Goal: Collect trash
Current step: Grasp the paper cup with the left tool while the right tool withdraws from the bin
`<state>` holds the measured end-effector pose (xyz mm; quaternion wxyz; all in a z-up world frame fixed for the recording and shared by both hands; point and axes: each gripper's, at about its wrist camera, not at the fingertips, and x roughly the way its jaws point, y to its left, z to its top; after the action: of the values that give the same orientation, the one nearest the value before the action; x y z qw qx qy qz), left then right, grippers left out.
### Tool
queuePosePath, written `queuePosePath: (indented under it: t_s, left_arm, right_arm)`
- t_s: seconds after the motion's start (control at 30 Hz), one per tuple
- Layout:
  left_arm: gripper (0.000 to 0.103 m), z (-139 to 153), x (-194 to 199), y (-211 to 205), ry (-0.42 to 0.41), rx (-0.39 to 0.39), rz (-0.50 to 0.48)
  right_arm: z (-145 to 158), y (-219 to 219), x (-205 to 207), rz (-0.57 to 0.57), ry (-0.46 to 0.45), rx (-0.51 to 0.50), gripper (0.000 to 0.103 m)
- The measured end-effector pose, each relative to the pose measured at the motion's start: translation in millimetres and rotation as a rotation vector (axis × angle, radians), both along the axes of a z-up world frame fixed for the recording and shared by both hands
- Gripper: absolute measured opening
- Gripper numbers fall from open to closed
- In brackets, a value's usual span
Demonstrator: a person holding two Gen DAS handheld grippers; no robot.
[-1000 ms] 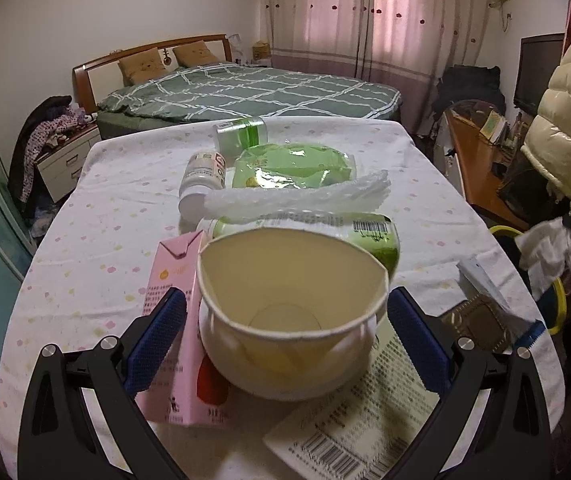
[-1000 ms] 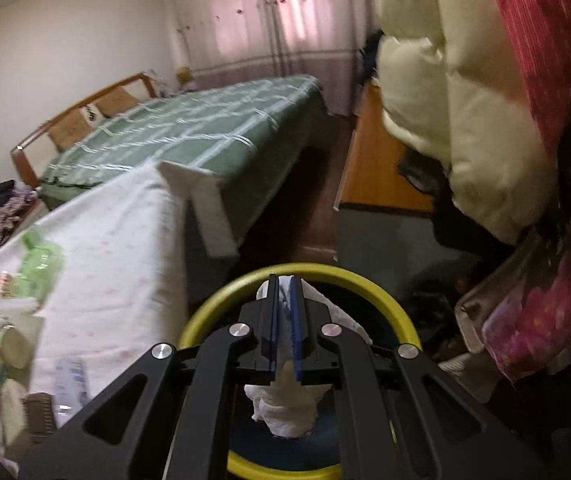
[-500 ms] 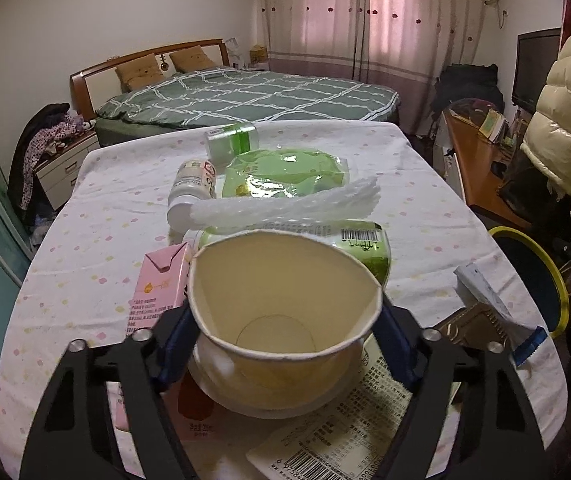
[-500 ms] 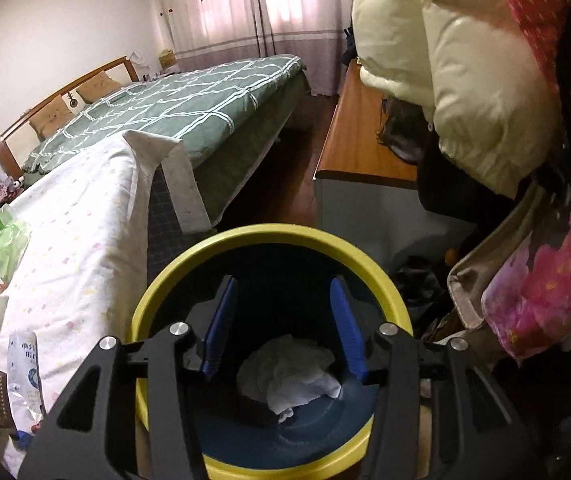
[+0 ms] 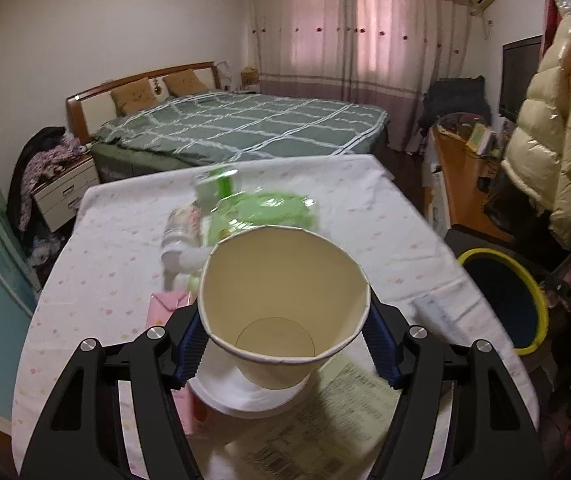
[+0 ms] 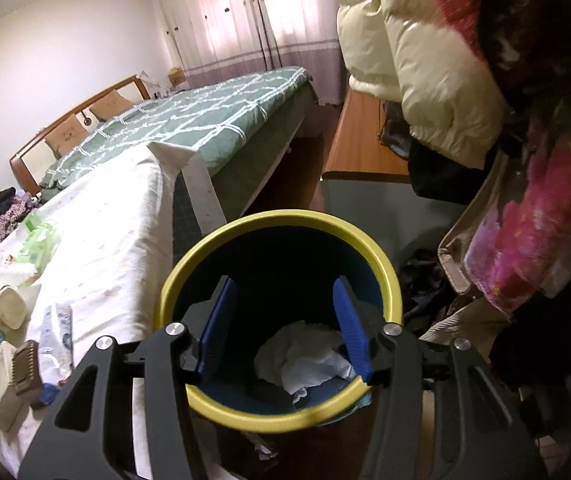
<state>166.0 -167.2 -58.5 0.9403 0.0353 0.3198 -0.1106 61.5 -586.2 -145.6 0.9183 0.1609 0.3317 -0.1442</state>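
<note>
My left gripper (image 5: 285, 348) is shut on a cream paper cup (image 5: 281, 312) and holds it lifted above a white lid (image 5: 241, 396) on the table. My right gripper (image 6: 285, 332) is open and empty above the yellow-rimmed blue trash bin (image 6: 381, 260), which holds a crumpled white tissue (image 6: 305, 360). The bin also shows in the left wrist view (image 5: 525, 280) right of the table. More trash lies on the table: a pink carton (image 5: 165, 308), a green wrapper (image 5: 269, 212), a small bottle (image 5: 177, 232), a printed paper sheet (image 5: 325, 432).
The table with a dotted white cloth (image 5: 365, 208) stands left of the bin. A green bed (image 5: 245, 128) is behind it. Puffy coats (image 6: 425, 60) hang at the right over a wooden desk (image 6: 361, 148). A brush (image 6: 21, 368) lies near the table edge.
My left gripper closed on the paper cup and lifted it off the table. My right gripper opened and dropped the white tissue into the bin.
</note>
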Motion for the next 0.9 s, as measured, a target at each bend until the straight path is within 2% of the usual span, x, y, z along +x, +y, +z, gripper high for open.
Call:
queuePosePath:
  t_s: [0.23, 0.43, 0.6, 0.83, 0.9]
  left_arm:
    - [0.067, 28.4, -1.5, -36.8, -0.057, -0.017, -0.064]
    - [0.067, 40.5, -3.2, -106.2, -0.063, -0.013, -0.215]
    - [0.067, 27.2, 5.8, -170.5, 0.030, -0.033, -0.337]
    - [0.070, -5.6, 12.4, -261.0, 0.116, 0.016, -0.459]
    - [0.073, -14.6, 13.3, -274.8, 0.133, 0.021, -0.477]
  right_arm:
    - [8.8, -0.1, -24.1, 0.002, -0.034, 0.026, 0.051]
    - [10.2, -7.6, -43.1, -0.021, -0.047, 0.045, 0.051]
    - [9.6, -16.6, -59.1, -0.044, -0.043, 0.050, 0.051]
    - [11.0, -31.1, -81.4, -0.096, -0.053, 0.058, 0.052]
    - [11.7, -33.7, -87.1, -0.107, -0.053, 0.054, 0.054]
